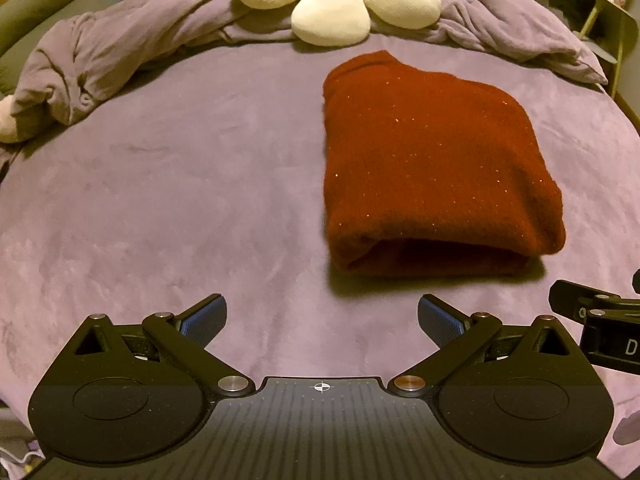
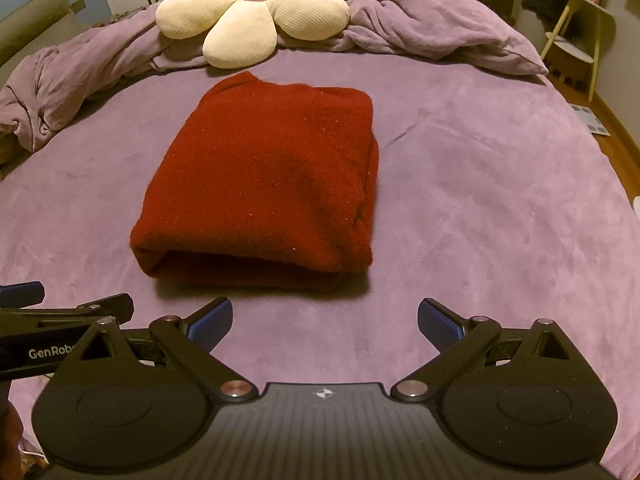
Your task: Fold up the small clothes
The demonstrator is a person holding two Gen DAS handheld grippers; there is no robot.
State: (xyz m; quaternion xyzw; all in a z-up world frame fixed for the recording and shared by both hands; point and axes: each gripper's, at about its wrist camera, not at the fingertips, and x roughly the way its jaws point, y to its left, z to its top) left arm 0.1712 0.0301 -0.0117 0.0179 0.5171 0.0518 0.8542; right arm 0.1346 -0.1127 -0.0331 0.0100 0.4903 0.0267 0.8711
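The red knit garment (image 2: 260, 176) lies already folded into a thick rectangle in the middle of the bed (image 2: 480, 200), short of the flower pillow (image 2: 256, 12); it looks soft, limp and light, likely to sag and unfold if lifted by one corner. The left claw (image 1: 322, 320) and right claw (image 2: 325, 322) both hover spread and empty near its front edge; a pinch through all layers at that rolled edge, one claw at each end, seems safest.
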